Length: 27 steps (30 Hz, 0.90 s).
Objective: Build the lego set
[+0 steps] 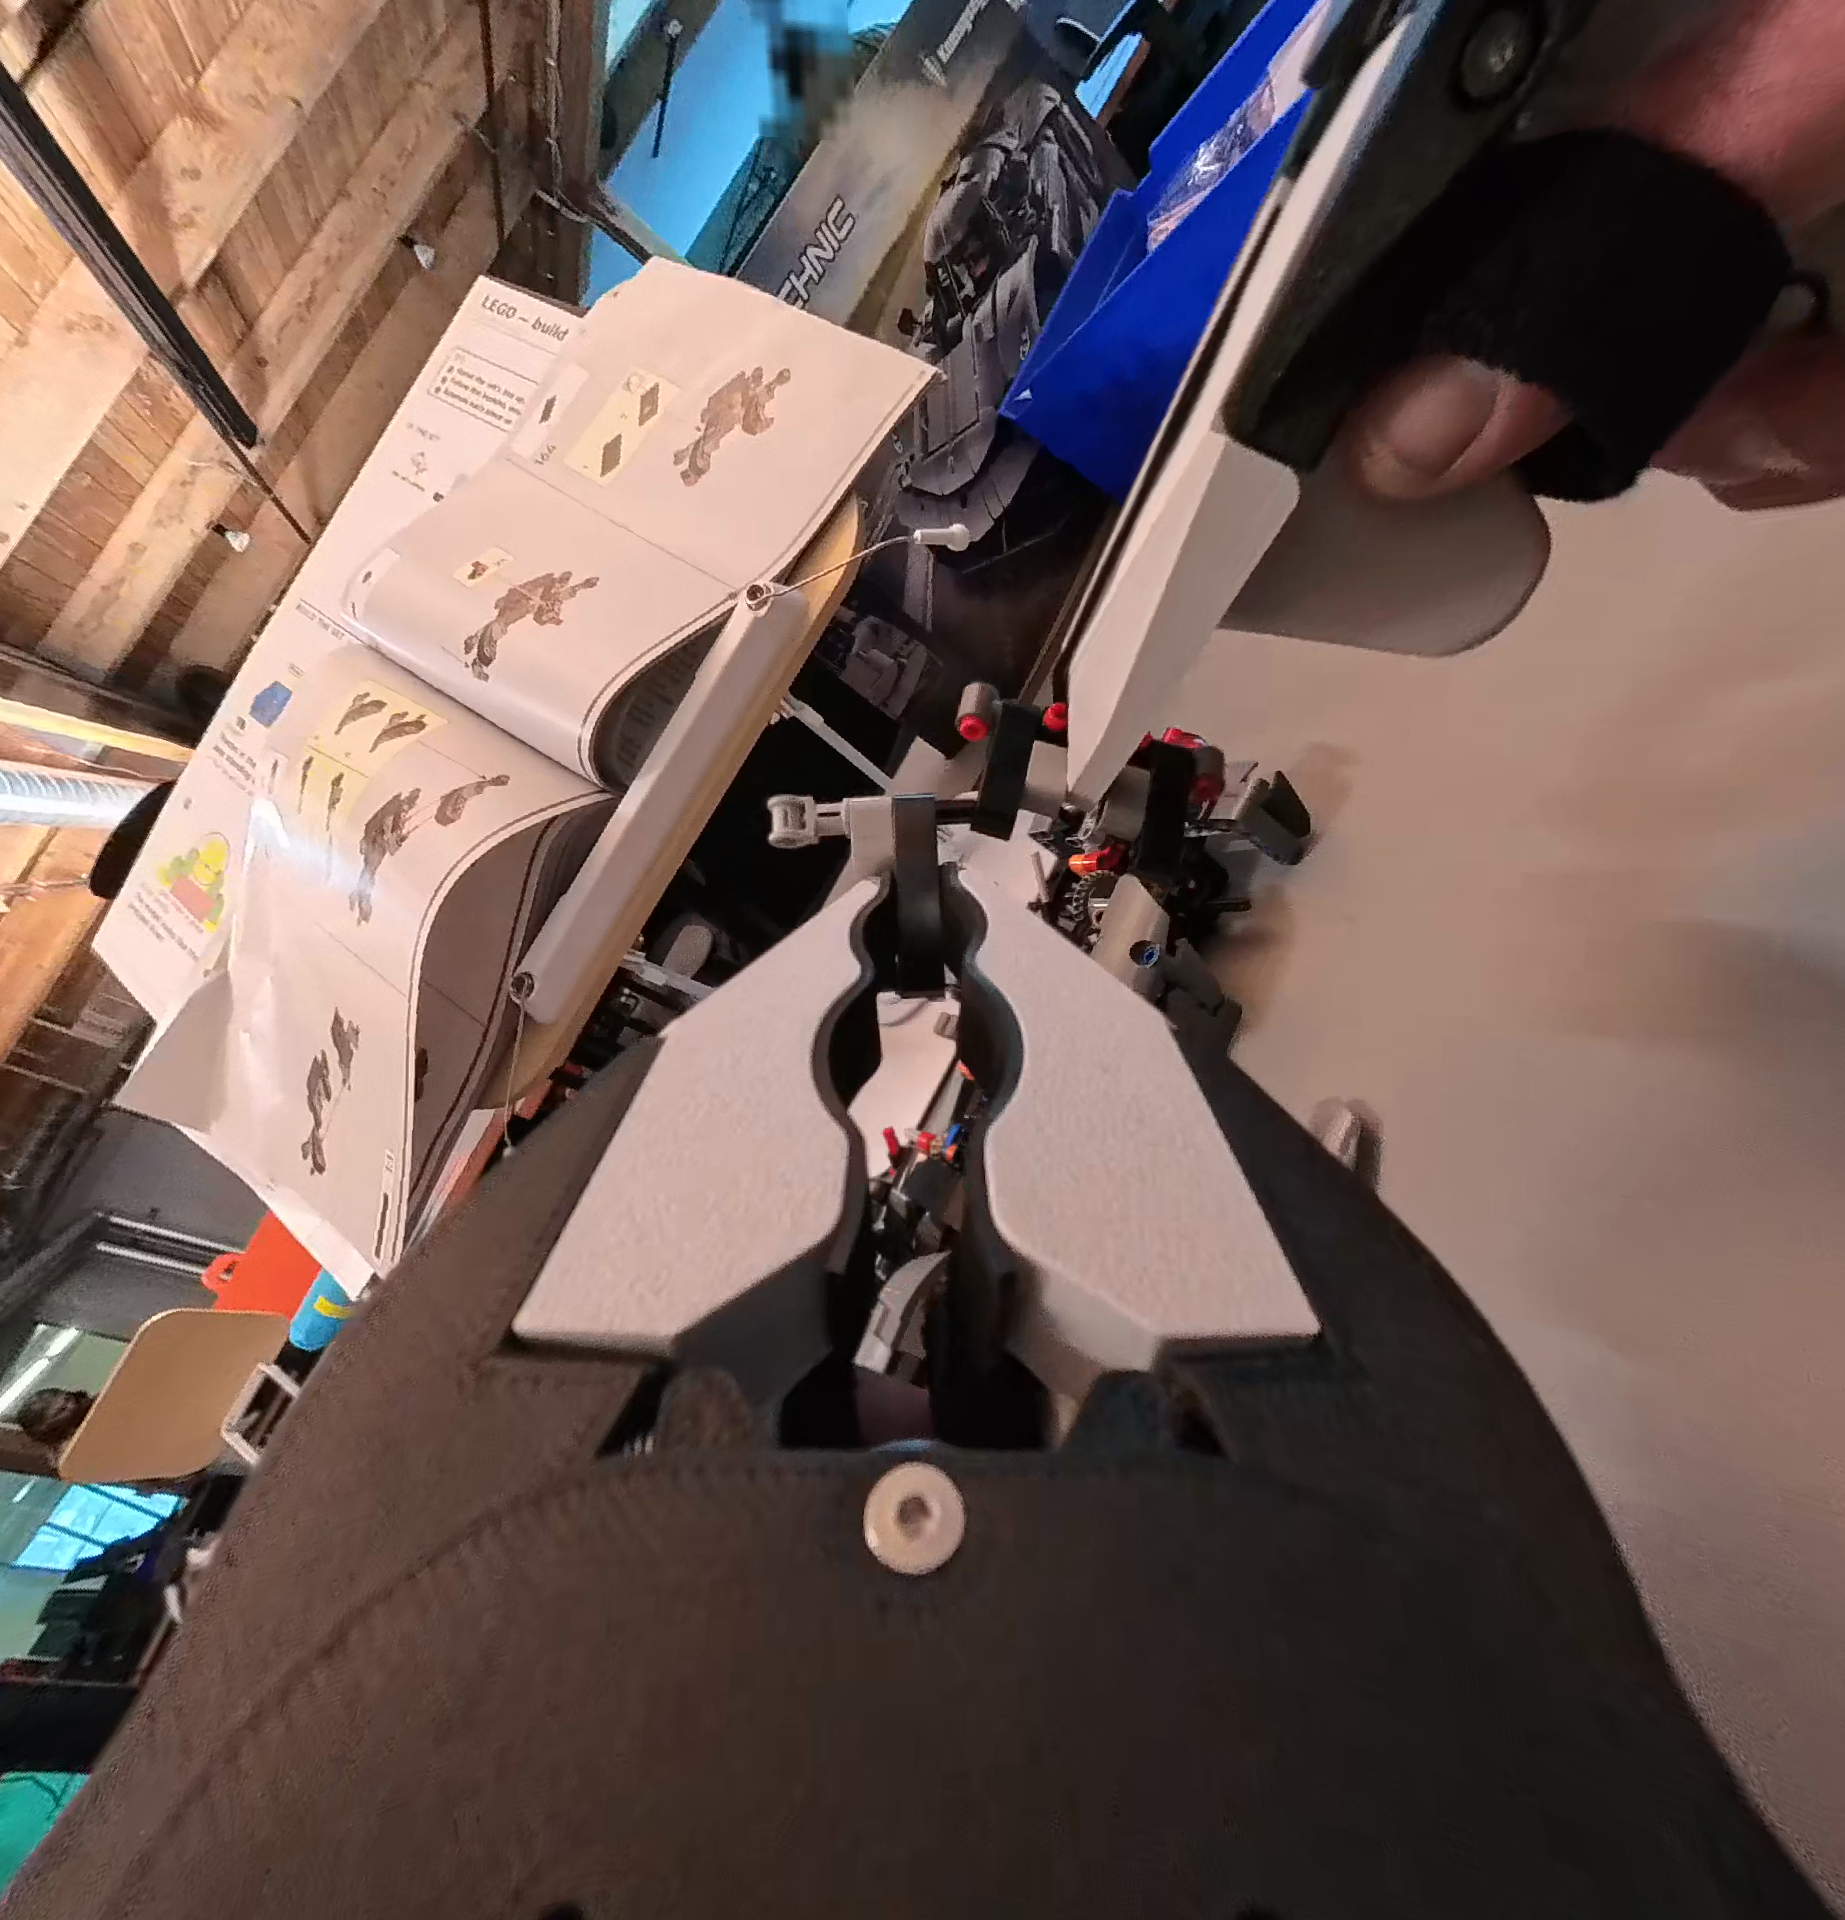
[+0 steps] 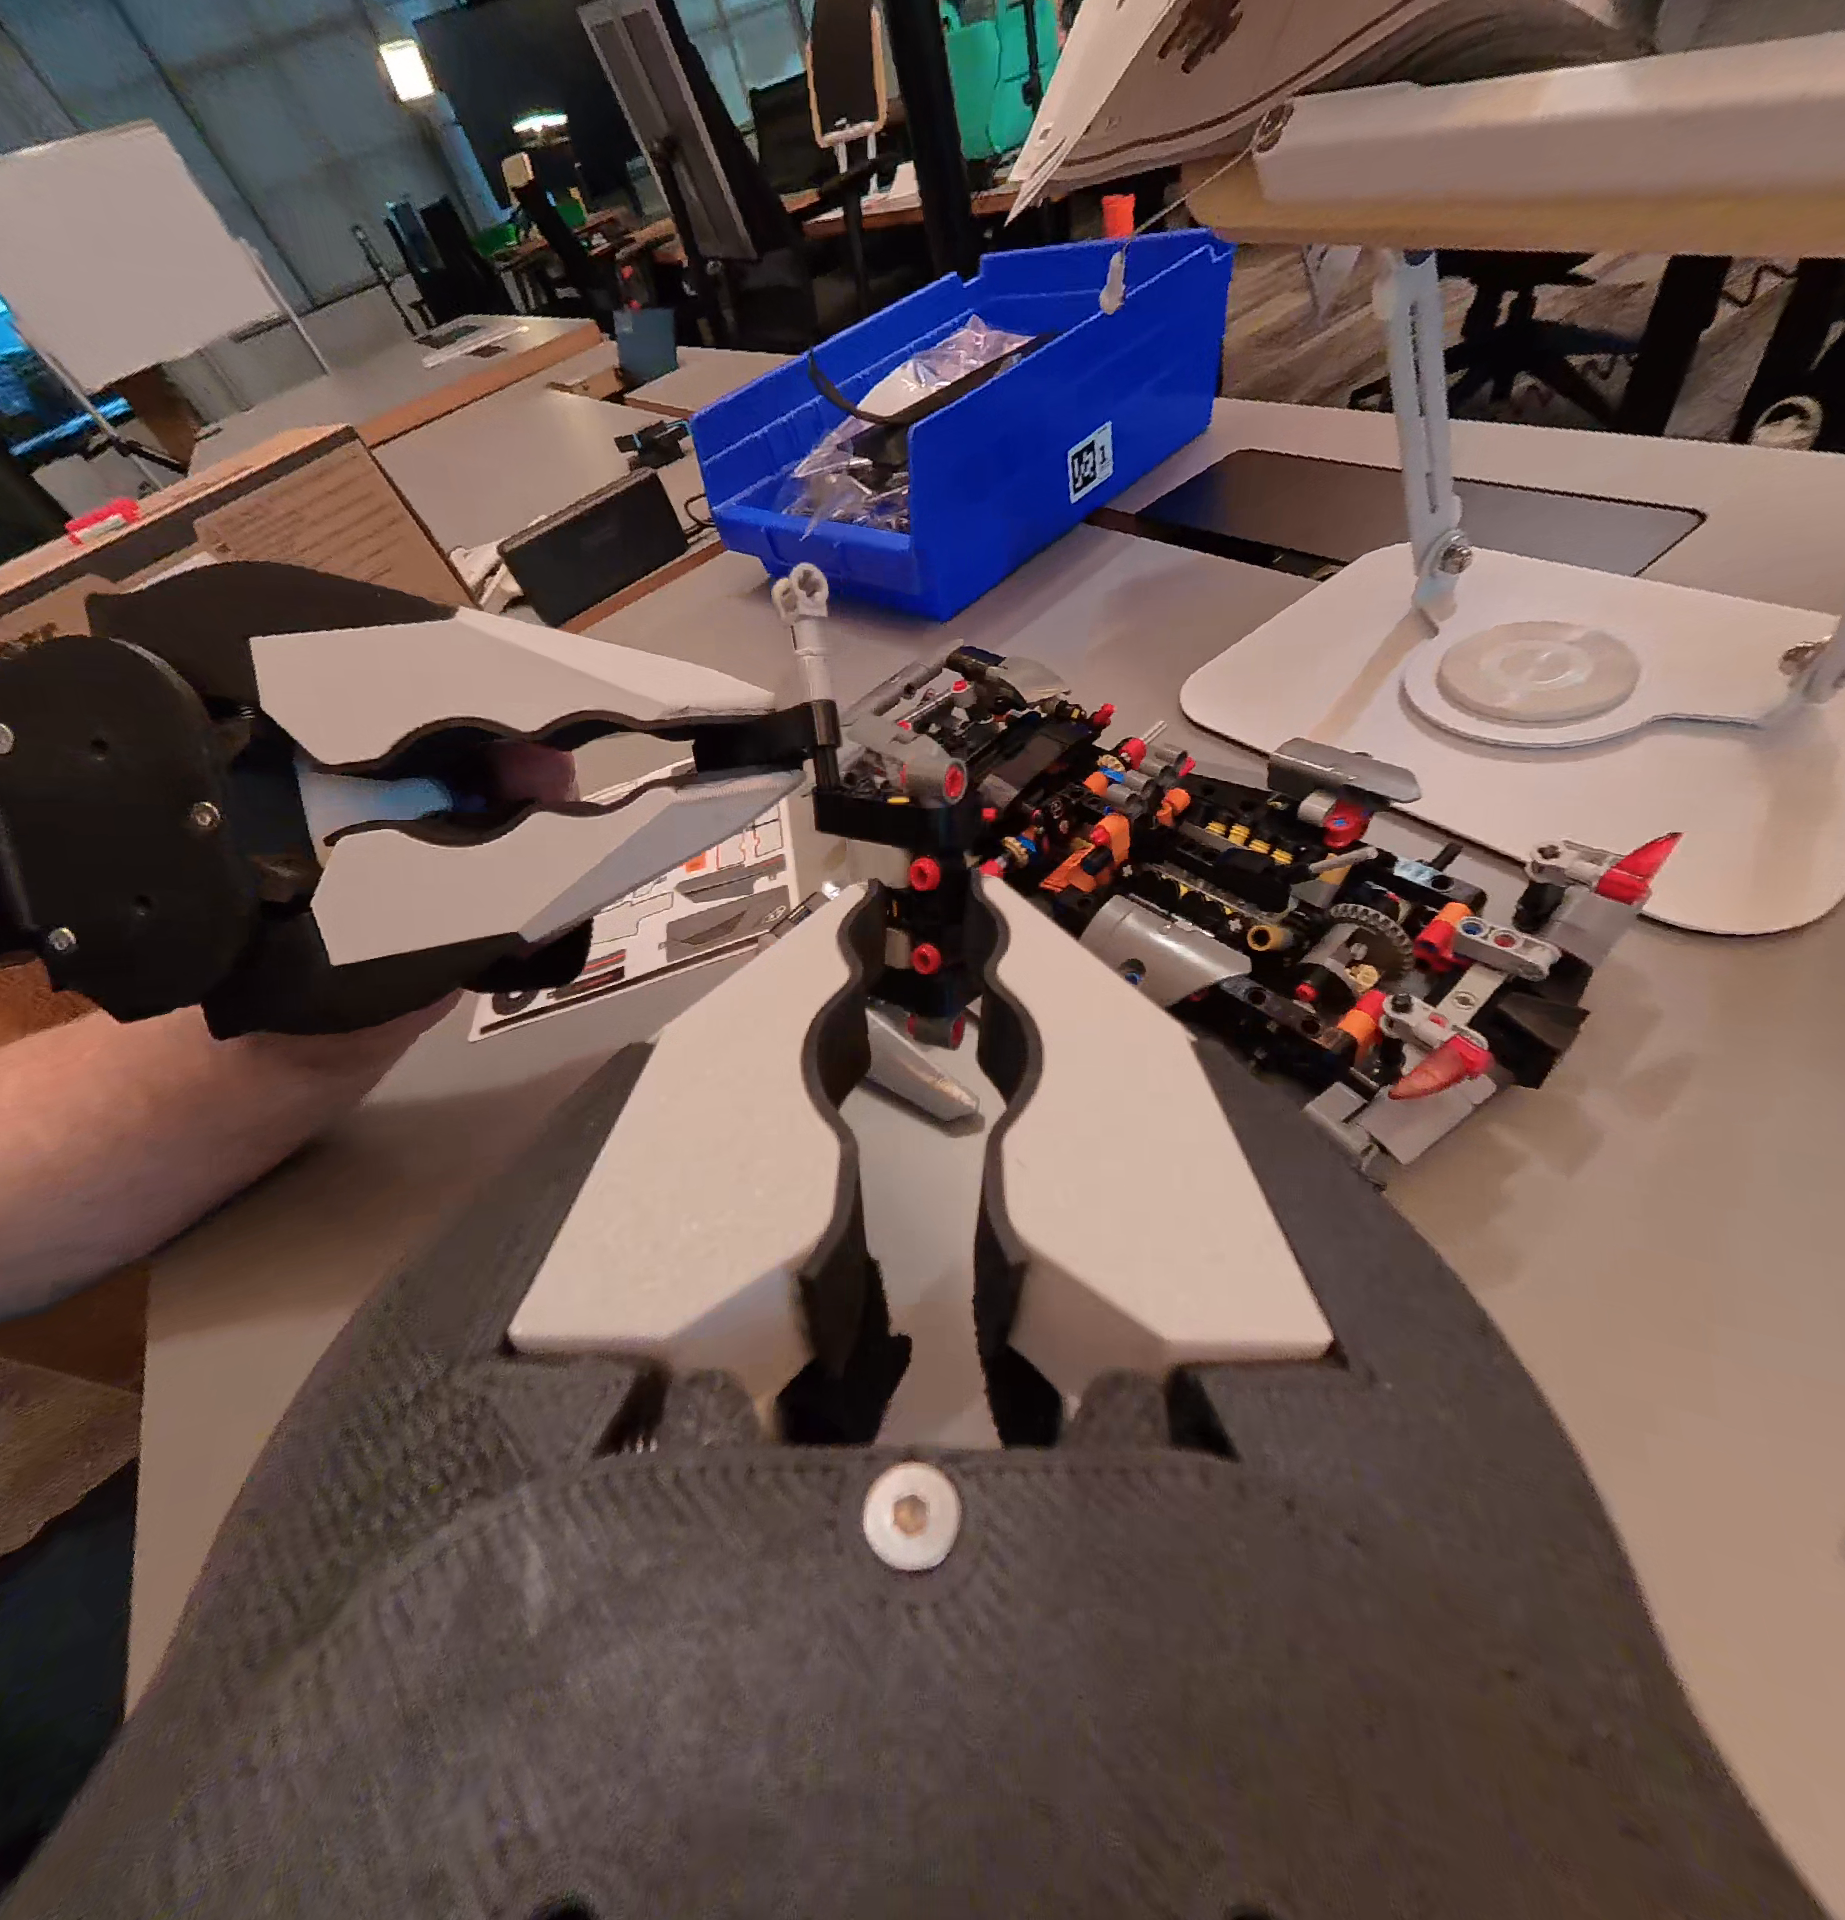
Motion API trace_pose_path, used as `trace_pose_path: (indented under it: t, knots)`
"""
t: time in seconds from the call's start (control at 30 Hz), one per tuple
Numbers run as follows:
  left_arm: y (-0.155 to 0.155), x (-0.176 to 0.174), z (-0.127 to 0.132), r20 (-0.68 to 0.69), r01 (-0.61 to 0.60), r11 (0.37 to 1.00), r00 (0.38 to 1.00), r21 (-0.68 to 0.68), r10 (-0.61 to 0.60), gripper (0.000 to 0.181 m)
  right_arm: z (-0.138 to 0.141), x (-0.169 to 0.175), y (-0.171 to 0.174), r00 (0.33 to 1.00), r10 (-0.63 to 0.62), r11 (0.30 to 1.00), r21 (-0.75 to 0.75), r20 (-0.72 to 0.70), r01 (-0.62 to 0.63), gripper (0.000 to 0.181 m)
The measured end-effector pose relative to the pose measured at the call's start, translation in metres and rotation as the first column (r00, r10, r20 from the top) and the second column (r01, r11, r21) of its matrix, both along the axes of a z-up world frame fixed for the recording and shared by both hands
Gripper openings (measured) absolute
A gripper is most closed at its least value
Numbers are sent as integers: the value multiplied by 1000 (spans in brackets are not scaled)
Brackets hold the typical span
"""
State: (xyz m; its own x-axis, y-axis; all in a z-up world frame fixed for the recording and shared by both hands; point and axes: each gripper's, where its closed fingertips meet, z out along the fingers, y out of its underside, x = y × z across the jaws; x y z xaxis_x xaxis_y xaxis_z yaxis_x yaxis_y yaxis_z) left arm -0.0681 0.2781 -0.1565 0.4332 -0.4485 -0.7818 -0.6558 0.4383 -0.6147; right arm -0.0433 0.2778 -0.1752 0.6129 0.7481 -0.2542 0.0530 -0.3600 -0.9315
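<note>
Between both grippers, black red-pinned subassembly (image 2: 923,883)

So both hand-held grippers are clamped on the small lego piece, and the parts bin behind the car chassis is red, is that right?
Not quite: the parts bin is blue, as the right wrist view shows. The rest holds: both the left hand-held gripper and right hand-held gripper clamp the small lego piece by the car chassis.

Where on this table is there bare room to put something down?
Bare tabletop lies right of the right tool, in front of the lego car. It is crowded around the car: blue bin behind, stand base right, sticker sheet left.
</note>
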Motion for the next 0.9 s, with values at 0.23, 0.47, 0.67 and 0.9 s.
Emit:
trace_pose_path:
  t: [0.23, 0.47, 0.67, 0.9]
  knots:
    - [-2, 3, -6, -86, 17, 999, 996, 38, -14, 5, -7, 3, -4, 997, 67, 994, -85, 44, -63, 12]
    - [-11, 16, -12, -87, 67, 998, 994, 1, -66, 5, -6, 7, -5, 995, 89, 990, -112, 43, -84, 12]
    - [-6, 12, -22, -60, 81, 992, 994, -94, -87, 5, -19, 16, -4, 992, 90, 987, -138, 89, -77, 12]
    - [-16, 24, -73, -109, 98, 911, 982, -401, -153, 5, -45, 36, -21, 978, 111, 973, -218, 178, -71, 12]
